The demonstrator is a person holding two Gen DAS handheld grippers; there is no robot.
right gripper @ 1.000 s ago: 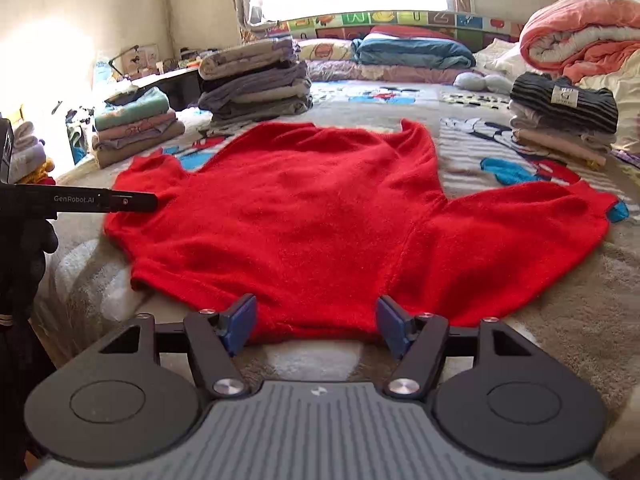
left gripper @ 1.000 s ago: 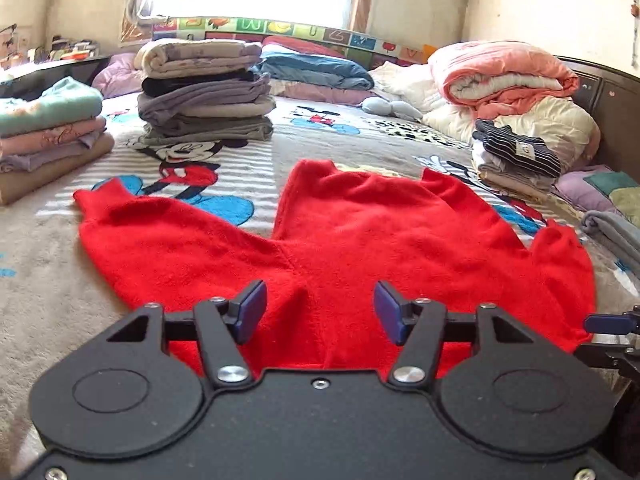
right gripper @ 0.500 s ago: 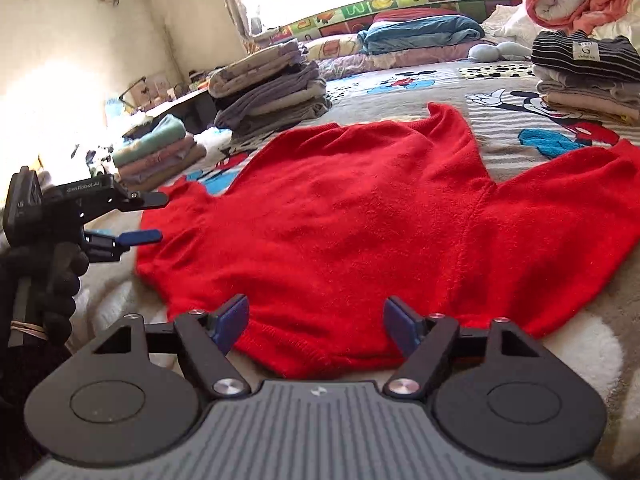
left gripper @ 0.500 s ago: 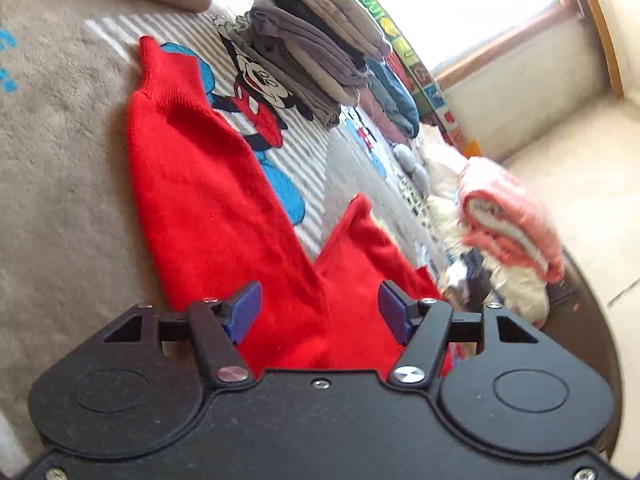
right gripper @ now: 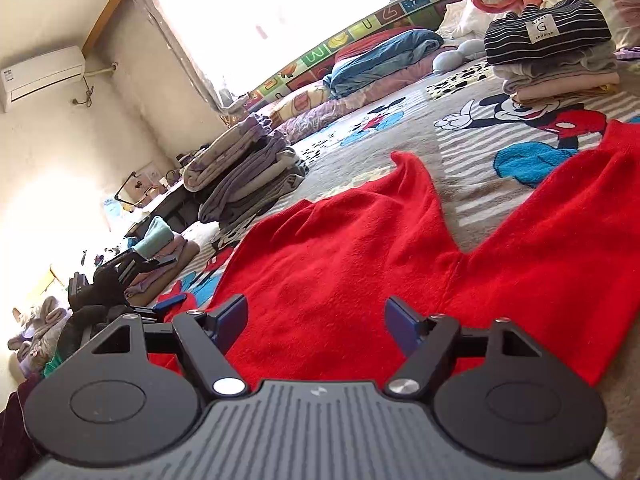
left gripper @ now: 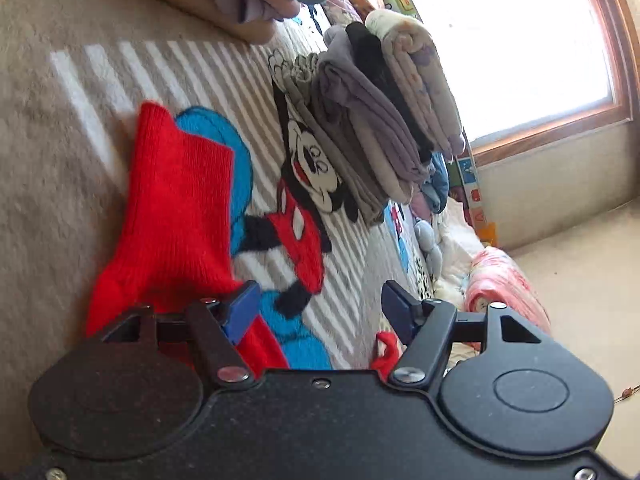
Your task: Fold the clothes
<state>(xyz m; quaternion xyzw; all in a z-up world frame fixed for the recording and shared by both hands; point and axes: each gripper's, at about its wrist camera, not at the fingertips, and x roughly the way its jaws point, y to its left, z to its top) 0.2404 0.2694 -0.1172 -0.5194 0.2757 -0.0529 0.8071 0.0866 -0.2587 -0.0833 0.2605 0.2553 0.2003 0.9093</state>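
here, red sweater (right gripper: 360, 248) flat on cartoon blanket (right gripper: 460, 136), near folded stacks (right gripper: 248, 172). left gripper (left gripper: 316, 312) opening, empty, over sleeve (left gripper: 180, 208). right gripper (right gripper: 316, 322) parted, empty, above hem.

The red sweater (right gripper: 360, 248) runs off the right wrist view's right edge, its hem hidden behind the right hand-held gripper (right gripper: 316, 320); the left view shows only one sleeve.
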